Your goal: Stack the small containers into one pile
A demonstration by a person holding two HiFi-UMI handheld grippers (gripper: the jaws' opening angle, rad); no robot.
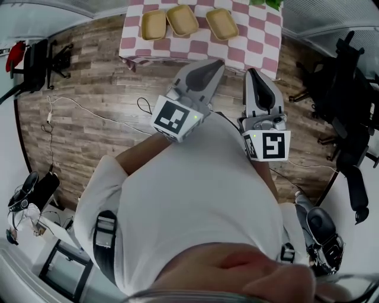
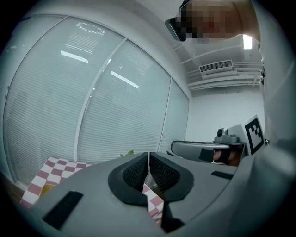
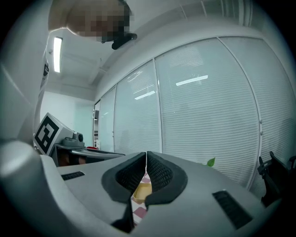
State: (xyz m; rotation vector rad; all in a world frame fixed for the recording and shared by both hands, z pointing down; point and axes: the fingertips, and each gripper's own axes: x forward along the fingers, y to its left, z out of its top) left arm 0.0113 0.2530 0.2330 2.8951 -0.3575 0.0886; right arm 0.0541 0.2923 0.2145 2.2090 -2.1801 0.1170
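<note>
Three small tan containers lie side by side on the red-and-white checkered table (image 1: 254,44): the left container (image 1: 153,24), the middle container (image 1: 182,19) and the right container (image 1: 221,23). My left gripper (image 1: 214,63) is held short of the table's near edge, jaws shut and empty. My right gripper (image 1: 251,72) is beside it, also shut with nothing held. In the right gripper view a container (image 3: 141,190) shows through the slit below the closed pads (image 3: 157,173). The left gripper view shows shut pads (image 2: 138,173) with checkered cloth (image 2: 152,203) below.
Wood floor (image 1: 89,106) surrounds the table, with cables (image 1: 89,109) trailing across it at left. Black office chairs stand at the right (image 1: 337,94) and upper left (image 1: 41,59). A green plant (image 1: 269,3) sits at the table's far edge. Blinds-covered glass walls (image 3: 208,115) fill both gripper views.
</note>
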